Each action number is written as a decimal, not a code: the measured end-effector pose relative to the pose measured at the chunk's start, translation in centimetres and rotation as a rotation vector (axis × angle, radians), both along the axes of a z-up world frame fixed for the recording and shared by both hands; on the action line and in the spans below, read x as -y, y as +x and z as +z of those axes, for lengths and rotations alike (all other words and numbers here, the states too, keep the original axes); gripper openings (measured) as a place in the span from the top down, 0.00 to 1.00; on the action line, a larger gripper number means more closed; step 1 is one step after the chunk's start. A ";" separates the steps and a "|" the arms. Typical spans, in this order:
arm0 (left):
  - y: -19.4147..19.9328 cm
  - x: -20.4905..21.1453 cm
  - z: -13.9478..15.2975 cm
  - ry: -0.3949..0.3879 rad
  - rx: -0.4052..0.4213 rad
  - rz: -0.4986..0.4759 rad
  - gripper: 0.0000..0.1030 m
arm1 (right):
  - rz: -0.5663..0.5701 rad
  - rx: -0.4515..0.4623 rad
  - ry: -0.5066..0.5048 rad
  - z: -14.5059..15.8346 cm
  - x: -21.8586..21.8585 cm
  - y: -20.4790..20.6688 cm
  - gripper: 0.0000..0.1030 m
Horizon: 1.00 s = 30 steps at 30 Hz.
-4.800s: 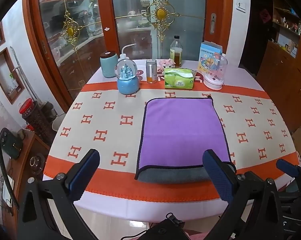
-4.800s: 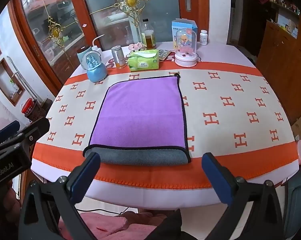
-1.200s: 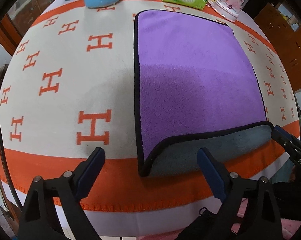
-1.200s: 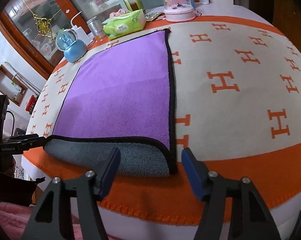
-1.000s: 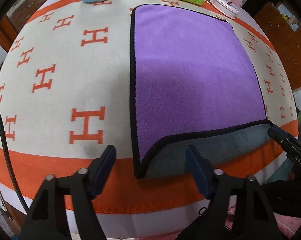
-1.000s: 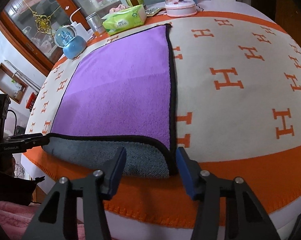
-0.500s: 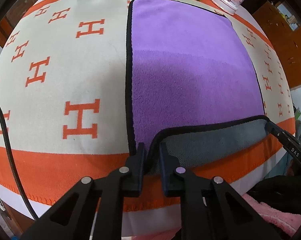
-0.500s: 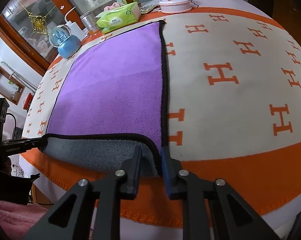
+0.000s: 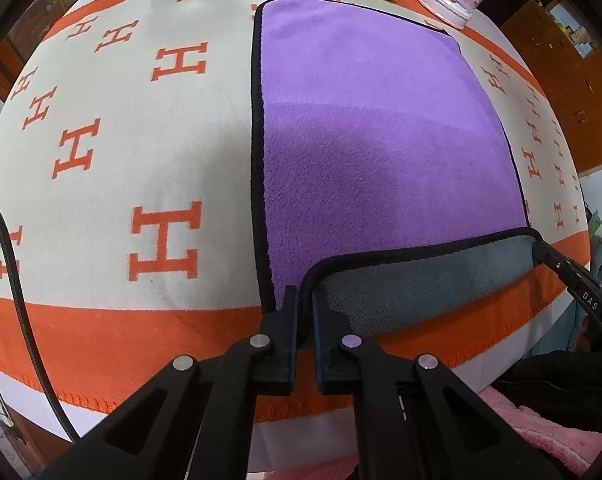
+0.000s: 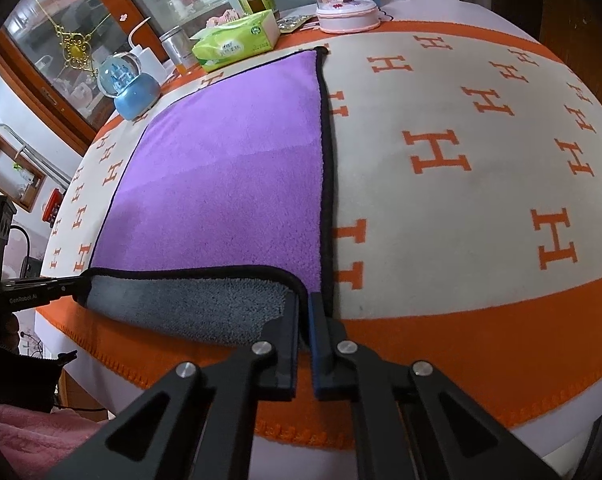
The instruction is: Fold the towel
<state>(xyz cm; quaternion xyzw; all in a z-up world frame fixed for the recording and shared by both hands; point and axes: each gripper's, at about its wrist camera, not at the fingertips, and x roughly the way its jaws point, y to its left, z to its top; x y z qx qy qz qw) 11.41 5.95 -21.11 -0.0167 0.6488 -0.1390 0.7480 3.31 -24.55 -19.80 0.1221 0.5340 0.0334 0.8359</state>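
A purple towel (image 9: 381, 132) with black trim and a grey underside lies flat on the table; it also shows in the right wrist view (image 10: 229, 184). Its near edge is turned up, showing a grey strip (image 9: 421, 284). My left gripper (image 9: 305, 300) is shut on the towel's near left corner. My right gripper (image 10: 304, 304) is shut on the near right corner. Each gripper's tip shows at the far end of the grey strip in the other view.
The table carries a cream cloth (image 9: 141, 152) with orange H marks and an orange border. At the far edge stand a blue snow globe (image 10: 131, 84), a green tissue pack (image 10: 237, 42), a pink domed ornament (image 10: 347, 4), a can and bottles.
Both grippers dropped from above the table to the towel's near corners and went from open to shut on them. In the last half second little has moved.
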 end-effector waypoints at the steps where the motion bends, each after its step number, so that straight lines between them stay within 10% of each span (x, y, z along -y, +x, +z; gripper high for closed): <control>1: 0.0 0.0 0.1 0.001 0.004 -0.002 0.96 | 0.001 0.002 -0.001 0.1 0.0 0.0 0.96; 30: 5.8 0.1 12.7 -0.011 0.279 -0.032 0.96 | 0.057 0.262 -0.042 10.0 0.0 5.4 0.96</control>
